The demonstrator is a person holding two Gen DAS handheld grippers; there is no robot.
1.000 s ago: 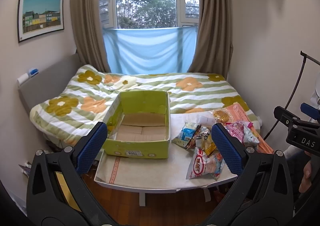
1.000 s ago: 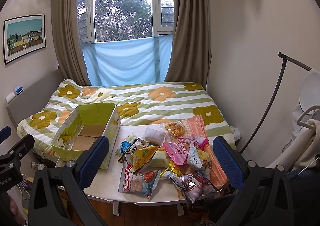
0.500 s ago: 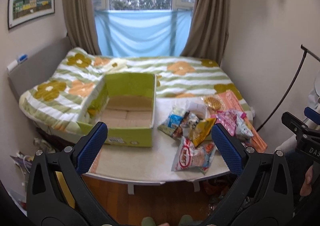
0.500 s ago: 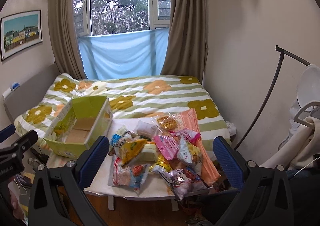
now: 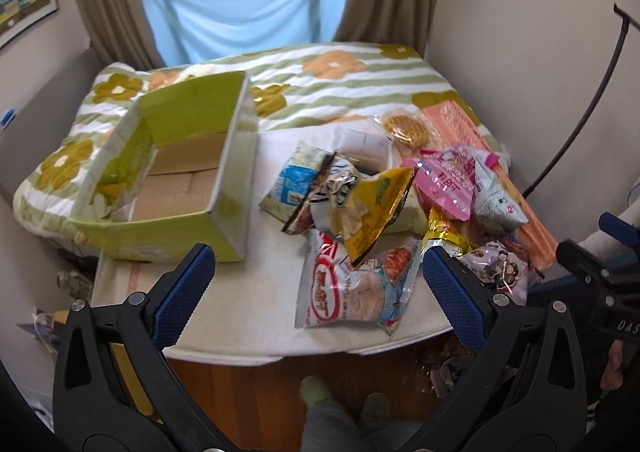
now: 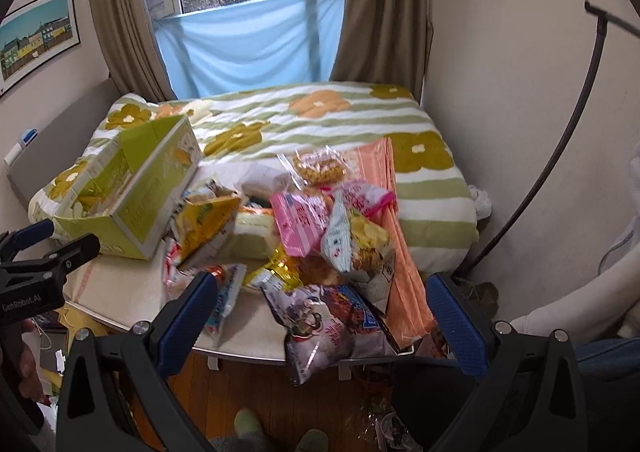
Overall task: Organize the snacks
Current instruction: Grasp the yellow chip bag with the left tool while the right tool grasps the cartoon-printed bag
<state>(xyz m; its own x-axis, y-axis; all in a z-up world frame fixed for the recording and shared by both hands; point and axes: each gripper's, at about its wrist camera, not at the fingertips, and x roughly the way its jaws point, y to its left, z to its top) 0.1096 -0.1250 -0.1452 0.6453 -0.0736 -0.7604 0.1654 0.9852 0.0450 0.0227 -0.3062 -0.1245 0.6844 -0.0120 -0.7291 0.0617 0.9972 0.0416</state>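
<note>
Beyond a small white table (image 5: 248, 316), a flower-striped bed (image 6: 320, 119) filled the room. Ahead-left of the left gripper (image 5: 316, 276), spread wide and holding nothing, stood a green cardboard box (image 5: 224, 219). Snack packets (image 6: 304, 219) lay heaped ahead of the right gripper (image 6: 320, 308), likewise spread and unladen.

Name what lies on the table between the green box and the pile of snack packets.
Only a bare strip of the white table separates the green box from the snack packets, seen best in the left wrist view.
</note>
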